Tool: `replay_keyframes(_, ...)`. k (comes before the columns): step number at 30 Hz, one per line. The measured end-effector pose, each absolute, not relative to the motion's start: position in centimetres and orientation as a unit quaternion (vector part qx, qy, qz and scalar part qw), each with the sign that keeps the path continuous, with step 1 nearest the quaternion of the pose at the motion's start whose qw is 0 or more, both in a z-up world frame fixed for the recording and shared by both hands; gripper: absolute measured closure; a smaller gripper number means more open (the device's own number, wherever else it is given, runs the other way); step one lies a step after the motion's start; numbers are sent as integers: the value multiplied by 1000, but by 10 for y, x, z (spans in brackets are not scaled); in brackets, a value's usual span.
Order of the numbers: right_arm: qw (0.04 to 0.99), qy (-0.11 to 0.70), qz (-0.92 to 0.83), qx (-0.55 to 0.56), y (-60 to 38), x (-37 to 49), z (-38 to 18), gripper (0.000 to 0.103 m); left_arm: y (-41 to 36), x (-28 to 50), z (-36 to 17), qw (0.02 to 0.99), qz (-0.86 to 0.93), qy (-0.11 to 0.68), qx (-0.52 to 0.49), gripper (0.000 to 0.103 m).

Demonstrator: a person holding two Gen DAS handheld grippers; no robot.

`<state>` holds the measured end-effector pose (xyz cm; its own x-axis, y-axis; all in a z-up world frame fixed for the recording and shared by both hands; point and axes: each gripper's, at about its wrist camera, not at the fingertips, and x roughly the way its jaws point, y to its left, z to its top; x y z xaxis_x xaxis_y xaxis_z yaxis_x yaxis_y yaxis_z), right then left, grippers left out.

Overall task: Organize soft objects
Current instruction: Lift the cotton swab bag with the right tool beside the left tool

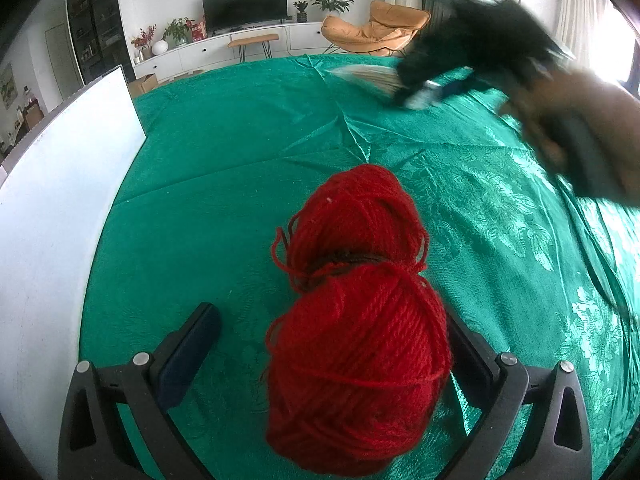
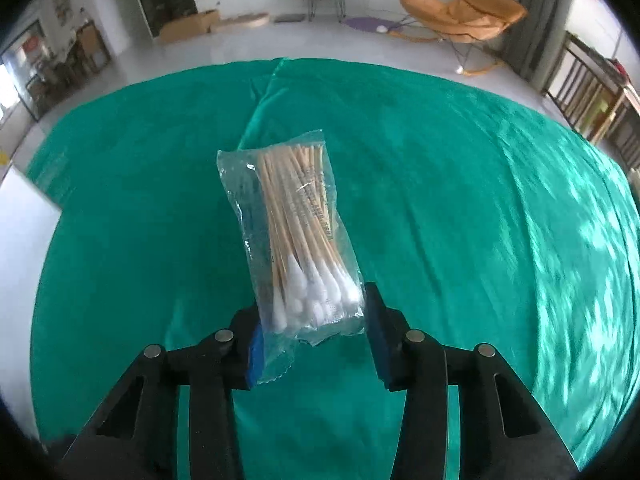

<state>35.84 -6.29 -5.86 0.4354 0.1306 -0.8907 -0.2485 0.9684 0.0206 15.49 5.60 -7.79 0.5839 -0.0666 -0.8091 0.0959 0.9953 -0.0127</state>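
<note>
A red yarn skein (image 1: 356,264), pinched at its waist by a dark band, lies on a green damask tablecloth (image 1: 240,168) in the left wrist view, its plump lower lobe set between the fingers of the left gripper (image 1: 332,344). That claw stands released: the navy pad (image 1: 188,356) at 8 o'clock sits clear of the wool, while the pad at 4 o'clock is largely hidden behind the strands, so contact there cannot be told. The yarn is thick and twisted, with loose loops straying at its middle. At 1 o'clock the right gripper (image 1: 420,96), a black motion-blurred shape with a green light on top, carries a pale bundle above the cloth, a person's hand (image 1: 576,128) behind it. A white board (image 1: 60,184) stands at 9 o'clock.

In the right wrist view, a packet of cotton swabs (image 2: 296,232) fills the centre: crinkled clear plastic with a serrated end, wooden sticks fanning toward 12 o'clock, white cotton tips bunched at the near end. Printing runs along the wrapper but is too small to read. The right gripper (image 2: 316,340) is clenched on the packet's lower end, blue pads pressing the plastic from 7 and 5 o'clock. The green cloth (image 2: 440,160) below is shiny, creased and patterned with woven flowers.
</note>
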Motion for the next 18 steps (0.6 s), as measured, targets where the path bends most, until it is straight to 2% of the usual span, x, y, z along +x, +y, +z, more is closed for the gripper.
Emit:
replay_keyframes(9,864,499,65,-18,-125,188,-41,58,56,155,-78,890,-46,454,16,0)
replay_keyframes(14,884,467,32,-8,-123,94,-43,57,56,155,-78,890,-46,454,16,0)
replay_keyframes(15,888,460,26,-11,-121,83,-47,55,56,155,-78,890,-45,454,16,0)
replay_keyframes(18,894,447,20,-32,-110,81,-58,34,56,155,-78,890,-46,454,16,0)
